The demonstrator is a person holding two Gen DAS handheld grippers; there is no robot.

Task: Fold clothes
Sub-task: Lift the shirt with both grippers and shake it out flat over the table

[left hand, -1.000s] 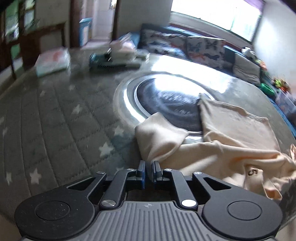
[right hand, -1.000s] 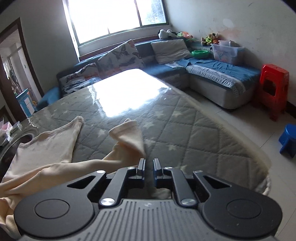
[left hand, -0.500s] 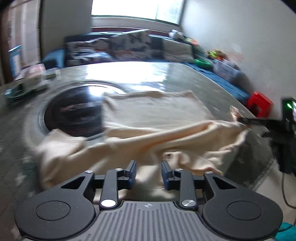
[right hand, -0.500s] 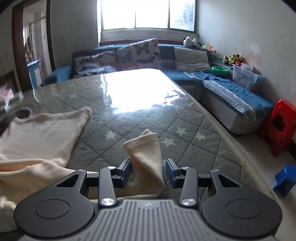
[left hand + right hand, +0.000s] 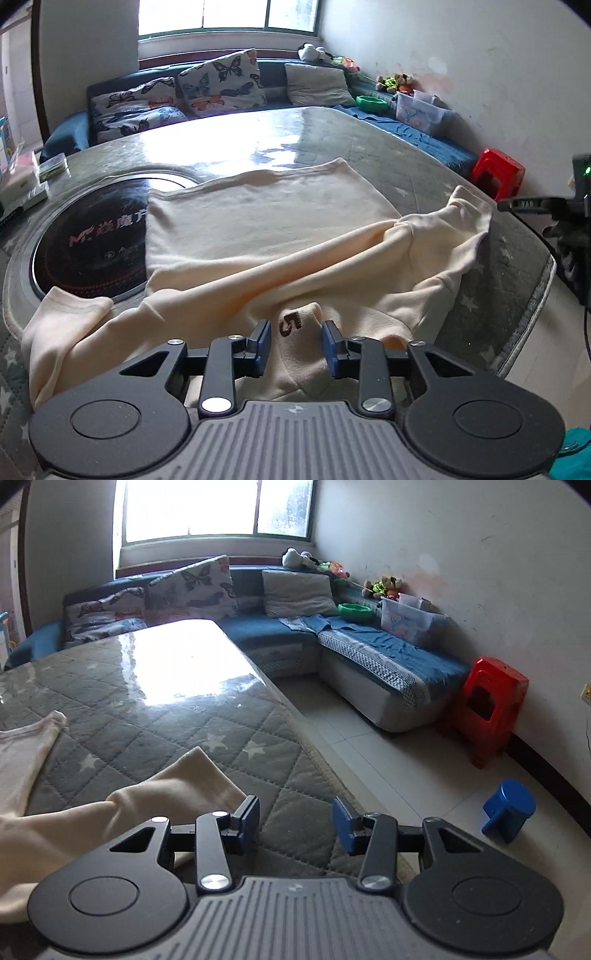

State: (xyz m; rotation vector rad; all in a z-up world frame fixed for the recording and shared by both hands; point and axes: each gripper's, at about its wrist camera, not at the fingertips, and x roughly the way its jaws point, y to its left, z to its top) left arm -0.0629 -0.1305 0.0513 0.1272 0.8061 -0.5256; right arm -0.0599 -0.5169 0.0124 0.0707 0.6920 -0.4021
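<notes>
A cream long-sleeved garment [image 5: 266, 229] lies spread on the grey quilted table cover [image 5: 388, 155], one sleeve folded across its body. My left gripper [image 5: 295, 332] hovers at the garment's near edge. A fold marked "5" [image 5: 290, 325] rises between its blue pads, which stand apart from the cloth. In the right wrist view the sleeve end [image 5: 192, 786] rests on the table cover [image 5: 147, 709], just left of my right gripper [image 5: 295, 812]. Its jaws are opening and only table cover shows between them.
A round black glass plate [image 5: 88, 243] is set into the table at the left, partly under the garment. Boxes and packets [image 5: 22, 177] sit at the far left. The table's edge drops to tiled floor on the right, with a red stool [image 5: 484, 709], a blue stool [image 5: 509, 808] and a sofa [image 5: 369, 653].
Both grippers went from shut to open. The left swung right from the left sleeve to the fold marked "5". The right let go of the sleeve end and shifted right of it.
</notes>
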